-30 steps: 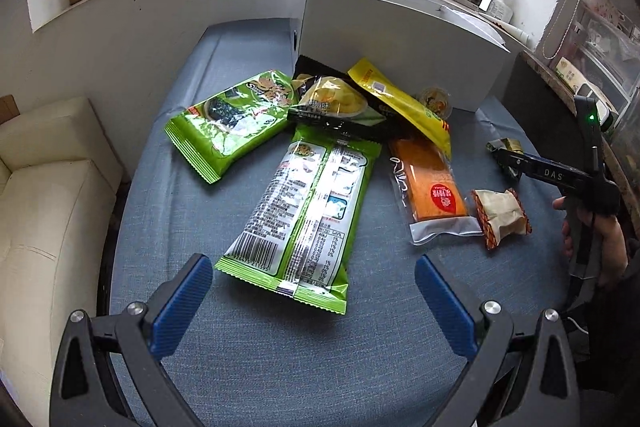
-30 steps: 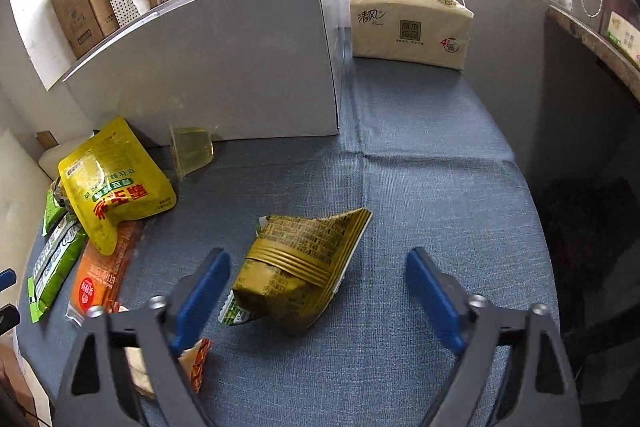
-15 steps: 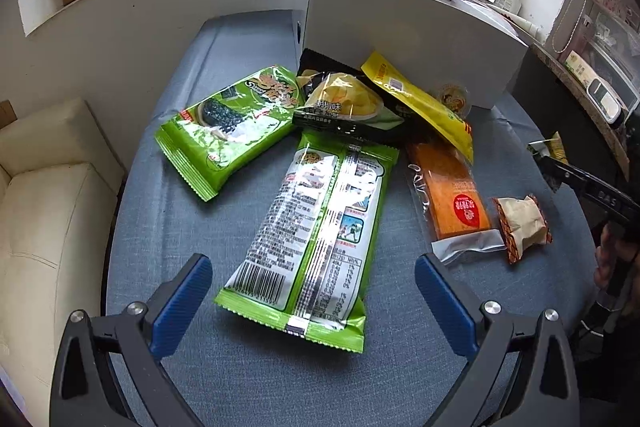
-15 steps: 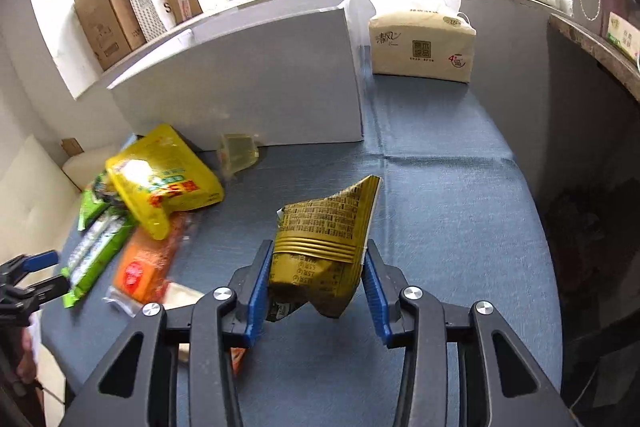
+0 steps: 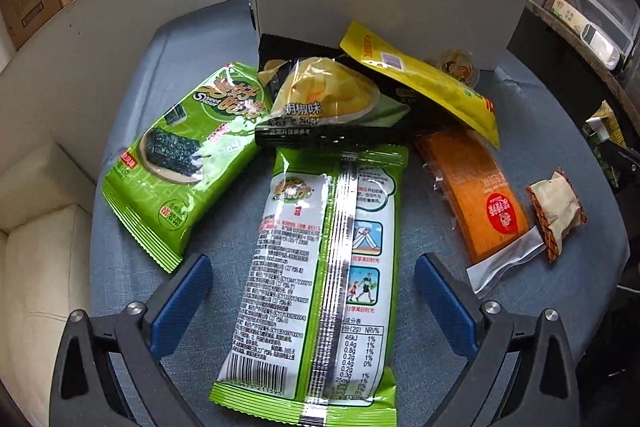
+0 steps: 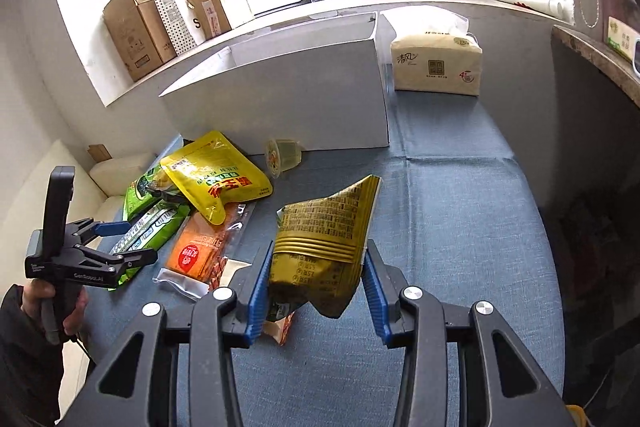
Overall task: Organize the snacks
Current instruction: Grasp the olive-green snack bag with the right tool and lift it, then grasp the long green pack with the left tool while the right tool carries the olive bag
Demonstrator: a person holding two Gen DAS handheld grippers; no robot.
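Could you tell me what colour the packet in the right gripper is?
Olive-gold packet with black print; right wrist view.

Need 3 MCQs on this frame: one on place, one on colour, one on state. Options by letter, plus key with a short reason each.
1. Where does the small jelly cup sit?
A. Against the white box's front wall
B. On the tissue pack
C. Inside the box

2. What colour is the long packet between the left gripper's fingers?
A. Red
B. Green and white
C. Black

3. What is the right gripper doing?
A. Open and bare
B. Shut on the olive-gold packet
C. Shut on the orange packet

Key:
1 A: the cup rests on the blue cloth at the foot of the box wall.
2 B: green edges, white printed back.
3 B: both blue pads press the crumpled packet, lifted off the cloth.
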